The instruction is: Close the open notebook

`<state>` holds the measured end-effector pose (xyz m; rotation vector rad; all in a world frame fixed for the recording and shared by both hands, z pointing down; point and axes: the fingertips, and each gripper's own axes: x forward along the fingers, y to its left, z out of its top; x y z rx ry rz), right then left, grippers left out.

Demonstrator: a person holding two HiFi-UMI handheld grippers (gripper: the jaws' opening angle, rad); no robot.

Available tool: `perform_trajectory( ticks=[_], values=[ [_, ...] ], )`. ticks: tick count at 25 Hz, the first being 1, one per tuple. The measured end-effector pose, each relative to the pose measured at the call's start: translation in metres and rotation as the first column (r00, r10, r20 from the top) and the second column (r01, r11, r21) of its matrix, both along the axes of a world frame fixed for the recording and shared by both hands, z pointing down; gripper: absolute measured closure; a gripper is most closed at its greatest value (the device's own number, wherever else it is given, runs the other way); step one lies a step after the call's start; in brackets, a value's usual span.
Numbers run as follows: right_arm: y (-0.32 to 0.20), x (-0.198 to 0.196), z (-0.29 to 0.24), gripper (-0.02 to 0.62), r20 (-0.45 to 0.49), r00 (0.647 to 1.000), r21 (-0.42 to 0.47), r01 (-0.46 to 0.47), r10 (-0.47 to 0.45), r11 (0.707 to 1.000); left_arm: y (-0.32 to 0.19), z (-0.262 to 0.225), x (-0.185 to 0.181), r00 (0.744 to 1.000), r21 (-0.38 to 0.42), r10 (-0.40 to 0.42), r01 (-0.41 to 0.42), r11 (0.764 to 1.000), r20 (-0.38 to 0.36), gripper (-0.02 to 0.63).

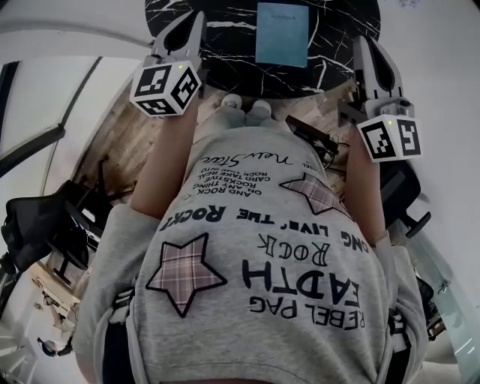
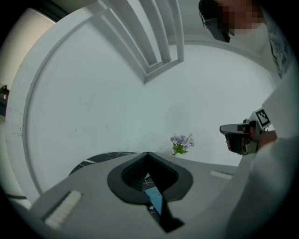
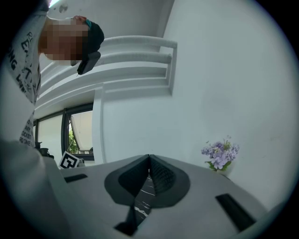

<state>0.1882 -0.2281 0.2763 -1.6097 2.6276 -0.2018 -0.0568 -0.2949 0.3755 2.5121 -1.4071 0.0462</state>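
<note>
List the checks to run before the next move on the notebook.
1. Notebook closed: ok, blue cover up, flat on the table.
2. Left hand-held gripper empty: ok, jaws together, nothing between.
3. Right hand-held gripper empty: ok, jaws together, nothing between.
4. Both clear of the notebook: ok, neither touches it.
5. Cover edges flush: cannot tell, too small.

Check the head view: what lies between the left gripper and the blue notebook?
Only a bare stretch of the black marble tabletop shows between the left gripper and the blue notebook. The head view shows it.
</note>
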Motion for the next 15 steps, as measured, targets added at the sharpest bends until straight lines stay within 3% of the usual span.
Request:
perform_trajectory(
  ticks=[5,15],
  values=[
    [0.007,-0.001,-0.011,0.583,-0.036,0.999,0.029,0.009,-0.008,1.0,0.008,-0.023,-0.006,0.999,0.041,-0.009,0.011,0.999,-0.052,0.598],
    [0.014,-0.006,-0.013,0.583,-0.058,0.998,0.023,0.006,-0.005,1.0,0.018,-0.028,-0.017,0.999,0.065,-0.031,0.033,0.997,-0.036,0.598]
  ],
)
